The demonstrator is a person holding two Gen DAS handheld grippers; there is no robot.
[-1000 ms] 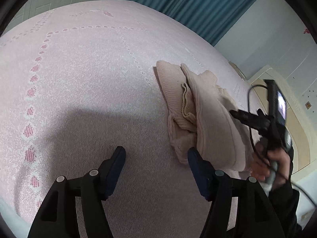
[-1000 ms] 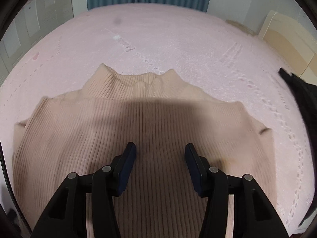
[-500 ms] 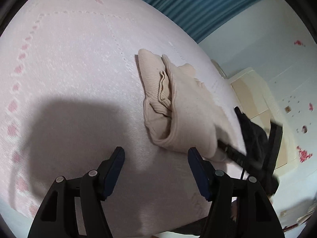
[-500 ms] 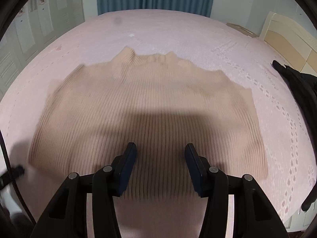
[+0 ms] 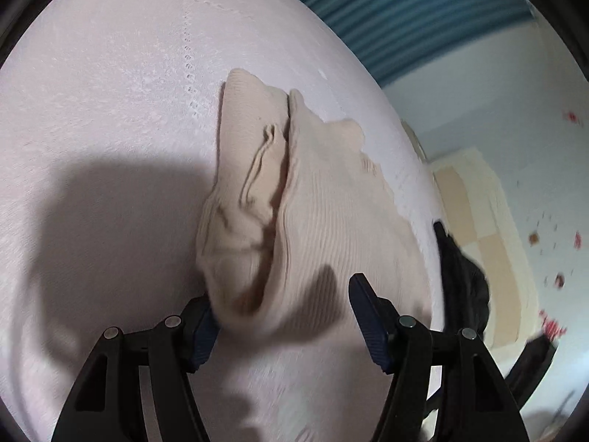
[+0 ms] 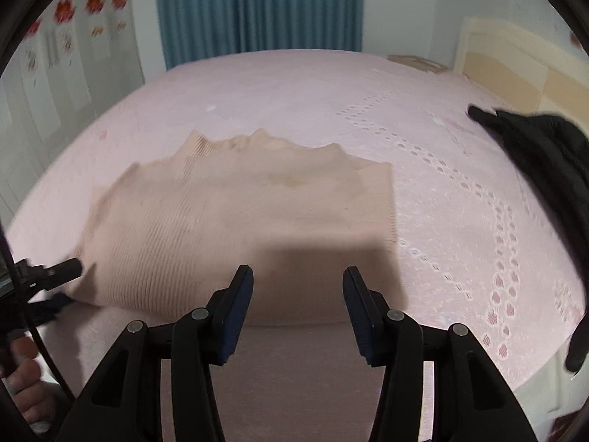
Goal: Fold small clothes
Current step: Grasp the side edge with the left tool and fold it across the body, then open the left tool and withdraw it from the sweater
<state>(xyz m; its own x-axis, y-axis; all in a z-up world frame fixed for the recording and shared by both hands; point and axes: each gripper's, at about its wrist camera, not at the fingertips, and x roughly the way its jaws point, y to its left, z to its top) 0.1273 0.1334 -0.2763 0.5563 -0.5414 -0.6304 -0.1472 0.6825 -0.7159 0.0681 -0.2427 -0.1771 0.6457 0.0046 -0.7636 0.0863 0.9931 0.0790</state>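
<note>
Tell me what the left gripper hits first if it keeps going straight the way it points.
Most likely the near folded edge of the beige sweater: the left gripper is open around that edge, above the pink bedspread. Depth is uncertain.

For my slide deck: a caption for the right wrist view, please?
Right gripper, fingers open, above a beige ribbed sweater on a pink bedspread.

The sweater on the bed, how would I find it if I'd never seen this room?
Look at the big pink bed in front of the blue curtain. The sweater lies partly folded near its front edge. It is beige and ribbed, while the only other clothing, a black pile, sits off to the right.
</note>
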